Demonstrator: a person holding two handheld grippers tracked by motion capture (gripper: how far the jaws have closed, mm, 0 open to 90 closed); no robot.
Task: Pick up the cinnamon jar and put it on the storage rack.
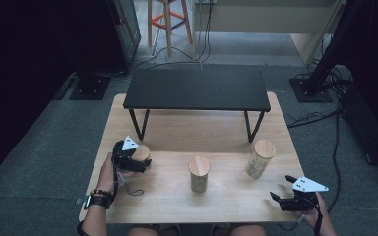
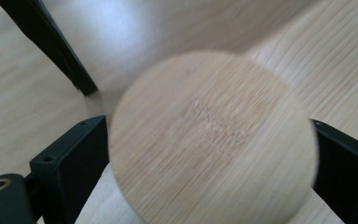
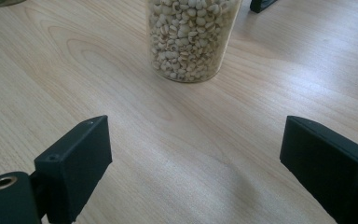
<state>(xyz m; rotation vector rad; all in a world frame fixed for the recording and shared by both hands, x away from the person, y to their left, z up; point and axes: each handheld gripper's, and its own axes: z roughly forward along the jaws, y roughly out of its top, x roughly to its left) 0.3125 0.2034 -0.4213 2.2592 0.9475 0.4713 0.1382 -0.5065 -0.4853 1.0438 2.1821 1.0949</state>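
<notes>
High view: shelf (image 1: 197, 89) behind jars (image 1: 199, 173).

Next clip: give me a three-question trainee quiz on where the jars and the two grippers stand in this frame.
1. True or false: the left gripper has its jaws on either side of a jar's wooden lid.
2. How many wooden-lidded jars stand on the table?
A. two
B. three
C. four
3. Fill in: the right gripper is ____, with only bare tabletop between its jaws and the jar of pale grains farther ahead.

Key
1. True; whether the jaws press the lid cannot be told.
2. B: the left jar, the middle jar and the right jar.
3. open
</notes>
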